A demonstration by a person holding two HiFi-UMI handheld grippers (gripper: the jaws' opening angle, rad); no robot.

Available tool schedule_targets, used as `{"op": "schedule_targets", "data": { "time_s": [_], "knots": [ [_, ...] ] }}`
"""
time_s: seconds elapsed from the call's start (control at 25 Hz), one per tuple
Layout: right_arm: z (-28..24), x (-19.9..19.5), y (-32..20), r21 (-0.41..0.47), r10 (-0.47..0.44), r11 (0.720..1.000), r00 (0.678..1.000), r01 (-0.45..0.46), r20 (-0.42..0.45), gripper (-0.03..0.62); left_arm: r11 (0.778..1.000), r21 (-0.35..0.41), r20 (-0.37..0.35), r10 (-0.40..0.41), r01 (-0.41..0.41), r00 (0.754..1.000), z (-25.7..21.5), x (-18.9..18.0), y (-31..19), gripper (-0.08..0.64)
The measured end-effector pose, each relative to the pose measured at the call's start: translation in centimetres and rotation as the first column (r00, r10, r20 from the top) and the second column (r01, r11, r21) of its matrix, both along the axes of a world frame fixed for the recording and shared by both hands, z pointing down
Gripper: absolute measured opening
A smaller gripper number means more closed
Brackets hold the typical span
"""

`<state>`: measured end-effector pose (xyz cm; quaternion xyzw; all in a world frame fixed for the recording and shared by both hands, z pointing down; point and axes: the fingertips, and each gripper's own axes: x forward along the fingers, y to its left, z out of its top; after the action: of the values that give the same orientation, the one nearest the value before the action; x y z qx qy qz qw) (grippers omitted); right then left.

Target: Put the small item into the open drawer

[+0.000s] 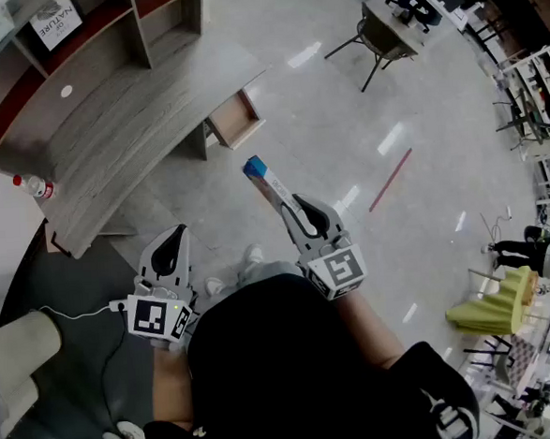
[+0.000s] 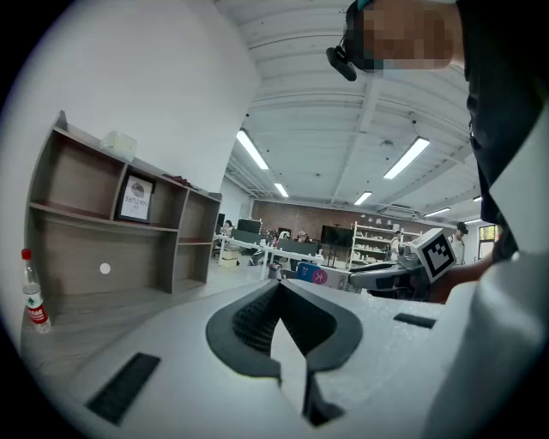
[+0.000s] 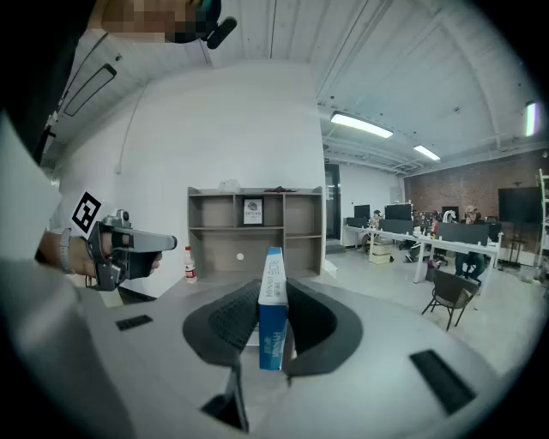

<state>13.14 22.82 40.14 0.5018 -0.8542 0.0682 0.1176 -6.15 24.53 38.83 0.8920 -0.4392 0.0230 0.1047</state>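
A small blue and white box (image 1: 265,179) sticks out forward from my right gripper (image 1: 291,208), which is shut on its rear end; in the right gripper view the box (image 3: 273,313) stands on edge between the dark pads. The open drawer (image 1: 235,120) juts from under the grey wooden desk (image 1: 128,130), ahead and a little left of the box. My left gripper (image 1: 179,234) hangs lower left, shut with nothing in it; its jaws meet at the tip (image 2: 279,287). From the left gripper view the right gripper (image 2: 403,273) and box (image 2: 313,274) show at the right.
A shelf unit (image 3: 253,227) stands on the desk, with a water bottle (image 1: 33,187) at the desk's left end. A chair and table (image 1: 379,28) stand far right. A red strip (image 1: 390,180) marks the floor. A white cable (image 1: 75,314) runs at lower left.
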Motion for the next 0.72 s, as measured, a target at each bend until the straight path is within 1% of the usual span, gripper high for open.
{"op": "schedule_targets", "data": {
  "time_s": [0.12,0.2,0.48,0.6,0.72],
  "knots": [
    [0.6,2.1,0.3,-0.01,0.001,1.0,1.0,0.0,0.01,0.1,1.0,-0.009,0.022,0.025,-0.025,0.999,0.2,2.5,0.1,0.002],
    [0.7,3.1,0.0,-0.007,0.003,1.0,1.0,-0.003,0.018,0.1,0.999,-0.009,0.023,0.038,-0.038,0.999,0.2,3.8,-0.2,0.002],
    [1.0,6.4,-1.7,-0.001,0.003,1.0,0.999,-0.003,0.048,0.1,0.999,-0.025,0.046,0.036,-0.035,0.998,0.4,7.3,-2.1,0.002],
    [1.4,8.4,-2.5,-0.039,0.03,0.999,0.998,-0.028,0.056,0.1,0.999,-0.026,0.091,0.02,-0.018,0.996,0.8,8.6,-2.5,0.002],
    [1.8,9.5,-3.2,-0.026,0.013,1.0,0.998,-0.012,0.062,0.1,1.0,-0.031,0.128,0.008,-0.004,0.992,1.5,9.4,-2.8,0.002]
  ]
}}
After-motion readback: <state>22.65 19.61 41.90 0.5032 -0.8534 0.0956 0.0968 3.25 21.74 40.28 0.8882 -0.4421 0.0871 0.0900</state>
